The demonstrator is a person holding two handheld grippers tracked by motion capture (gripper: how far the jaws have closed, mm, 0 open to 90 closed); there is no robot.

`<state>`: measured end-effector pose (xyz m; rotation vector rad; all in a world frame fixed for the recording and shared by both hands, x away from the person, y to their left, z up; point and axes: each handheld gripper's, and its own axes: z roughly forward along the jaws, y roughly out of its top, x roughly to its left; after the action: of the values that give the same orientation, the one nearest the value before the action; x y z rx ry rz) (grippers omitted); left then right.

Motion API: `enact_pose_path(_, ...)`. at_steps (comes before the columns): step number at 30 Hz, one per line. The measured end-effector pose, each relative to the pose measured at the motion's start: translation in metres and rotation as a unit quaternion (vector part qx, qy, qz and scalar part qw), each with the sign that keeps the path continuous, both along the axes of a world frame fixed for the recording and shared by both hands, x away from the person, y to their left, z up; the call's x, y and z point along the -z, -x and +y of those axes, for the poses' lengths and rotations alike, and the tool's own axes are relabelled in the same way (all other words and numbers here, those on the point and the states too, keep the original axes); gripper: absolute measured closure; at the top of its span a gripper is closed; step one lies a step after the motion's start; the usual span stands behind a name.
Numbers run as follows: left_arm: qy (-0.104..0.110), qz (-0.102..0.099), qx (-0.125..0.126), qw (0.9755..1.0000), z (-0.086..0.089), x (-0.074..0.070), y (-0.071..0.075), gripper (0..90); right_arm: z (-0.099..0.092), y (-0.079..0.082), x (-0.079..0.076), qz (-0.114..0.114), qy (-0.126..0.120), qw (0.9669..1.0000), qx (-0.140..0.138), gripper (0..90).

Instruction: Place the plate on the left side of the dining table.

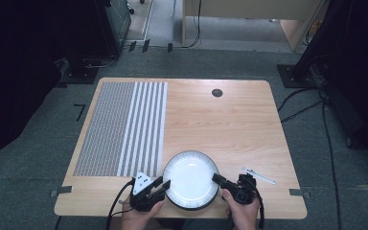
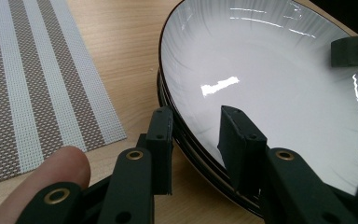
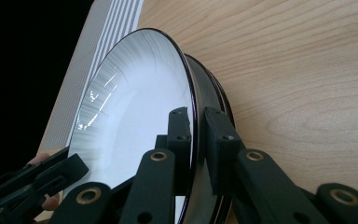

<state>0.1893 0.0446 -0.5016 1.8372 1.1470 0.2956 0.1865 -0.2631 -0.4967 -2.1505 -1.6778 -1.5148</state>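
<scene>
Plate (image 1: 190, 179): white, dark-rimmed, on the wooden table (image 1: 230, 120), just right of the striped placemat (image 1: 124, 127).
Left gripper (image 1: 165, 183): jaws narrowed astride the plate's left rim, one inside, one outside.
Right gripper (image 1: 216, 178): jaws clamped on the plate's right rim.
White stick (image 1: 258, 176): right of the plate.

**Plate at the near edge, between two grippers**

The plate (image 1: 190, 180) is set on the surface (image 1: 230, 124) near its front edge. The mat (image 1: 124, 127) is laid behind it to the left. The left gripper (image 1: 165, 183) is placed at its left rim, the right gripper (image 1: 216, 178) at its right; a pen (image 1: 258, 176) lies further right.
</scene>
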Motion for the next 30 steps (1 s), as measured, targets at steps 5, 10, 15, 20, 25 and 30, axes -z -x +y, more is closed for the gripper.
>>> enact_pose_path(5, 0.001, 0.000, 0.000, 1.0000, 0.000, 0.000, 0.000, 66.0, -0.001, -0.002, 0.003, 0.013, -0.019, 0.9997, 0.011, 83.8)
enact_pose_path(10, 0.017, 0.011, 0.002, 0.9998, 0.002, 0.000, -0.003, 63.5, -0.005, -0.004, 0.009, 0.037, -0.073, 0.9964, 0.022, 83.0)
enact_pose_path(15, 0.017, 0.012, 0.003, 0.9998, 0.002, -0.001, -0.003, 62.6, -0.006, -0.004, 0.010, 0.041, -0.089, 0.9950, 0.022, 82.7)
enact_pose_path(20, 0.021, 0.012, 0.006, 0.9997, 0.003, -0.002, -0.003, 61.6, -0.006, -0.004, 0.010, 0.024, -0.096, 0.9950, 0.006, 82.6)
enact_pose_path(25, 0.026, 0.009, 0.004, 0.9996, 0.006, -0.005, -0.003, 60.9, -0.003, -0.005, 0.012, 0.026, -0.108, 0.9938, 0.001, 82.8)
enact_pose_path(30, 0.029, 0.005, 0.004, 0.9996, 0.006, -0.007, -0.002, 61.1, -0.003, -0.004, 0.012, 0.028, -0.114, 0.9931, 0.002, 82.8)
